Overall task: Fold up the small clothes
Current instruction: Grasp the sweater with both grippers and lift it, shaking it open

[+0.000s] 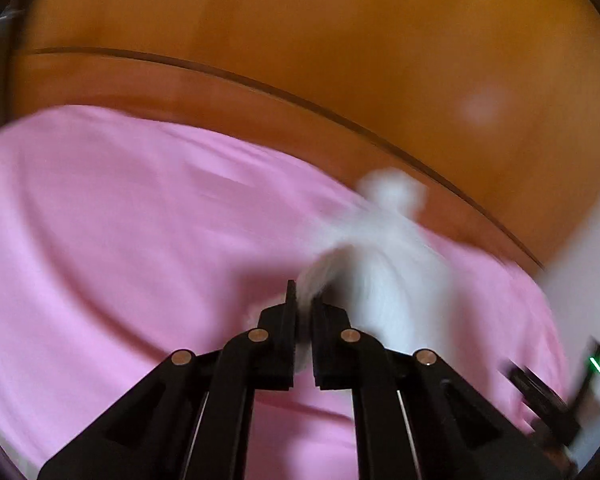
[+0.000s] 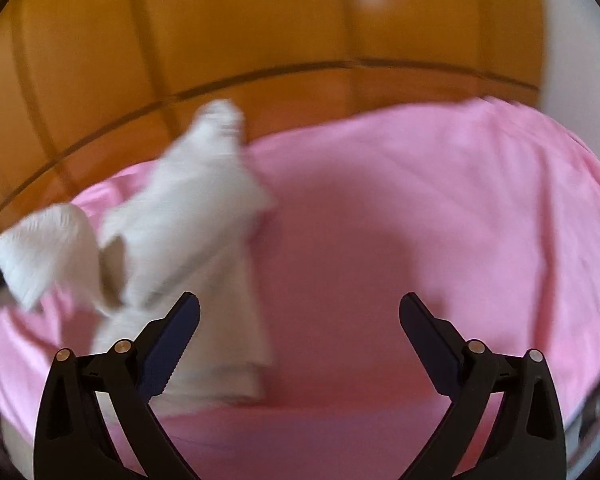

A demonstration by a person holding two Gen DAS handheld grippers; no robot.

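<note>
A small white knitted garment (image 2: 188, 216) lies on a pink sheet (image 2: 400, 220), blurred by motion. In the left wrist view my left gripper (image 1: 305, 300) is shut on a fold of this white garment (image 1: 388, 264), which trails up and to the right from the fingers. In the right wrist view one end of the garment is lifted at the far left, near a dark shape at the frame's edge. My right gripper (image 2: 300, 308) stands open, its left finger over the garment's near edge and nothing between the pads.
The pink sheet (image 1: 120, 220) covers the work surface. Behind it runs an orange-brown wooden board (image 1: 300, 40), also in the right wrist view (image 2: 260, 20). A white wall (image 2: 572, 40) stands at the right. A dark device with a green light (image 1: 556, 384) shows at the lower right.
</note>
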